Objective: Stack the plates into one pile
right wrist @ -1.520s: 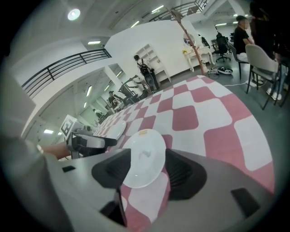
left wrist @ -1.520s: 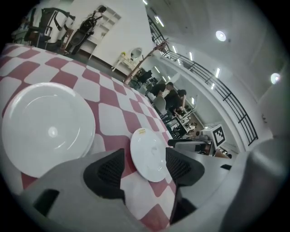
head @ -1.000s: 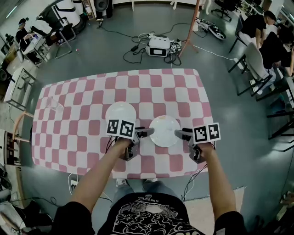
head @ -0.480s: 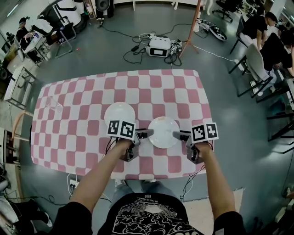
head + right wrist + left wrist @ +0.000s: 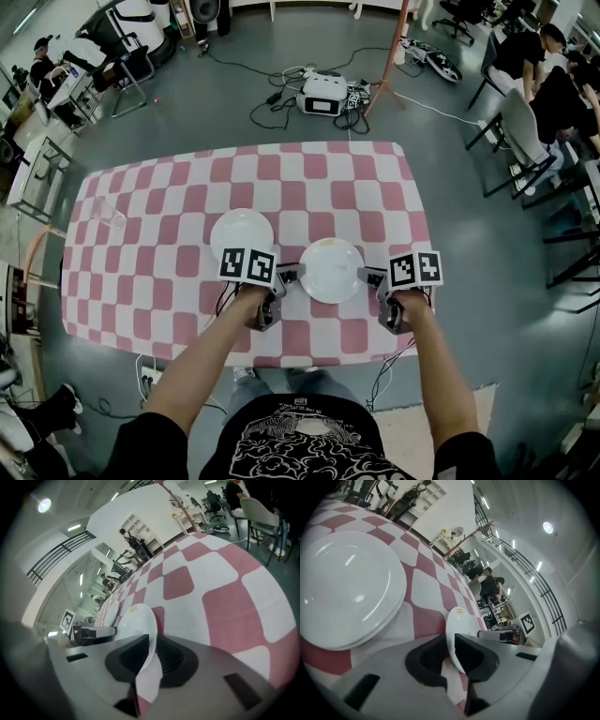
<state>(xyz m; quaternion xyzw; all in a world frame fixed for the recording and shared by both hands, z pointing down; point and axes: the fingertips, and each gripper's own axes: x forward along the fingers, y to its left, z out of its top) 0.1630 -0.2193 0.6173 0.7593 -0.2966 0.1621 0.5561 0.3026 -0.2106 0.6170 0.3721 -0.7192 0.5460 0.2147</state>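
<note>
Right plate (image 5: 331, 270) is held by 2 grippers: left gripper (image 5: 292, 276) and right gripper (image 5: 366, 276), jaws closing, pinch its opposite rims, seemingly tight. Left plate (image 5: 242, 233) lies just beside it on the checked tablecloth (image 5: 141, 244).

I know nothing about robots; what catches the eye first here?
A pink-and-white checked table fills the middle of the head view. On its near side, the left tool and the right tool are closing their jaws on opposite rims of one white plate. A second white plate lies untouched just beyond the left tool.
</note>
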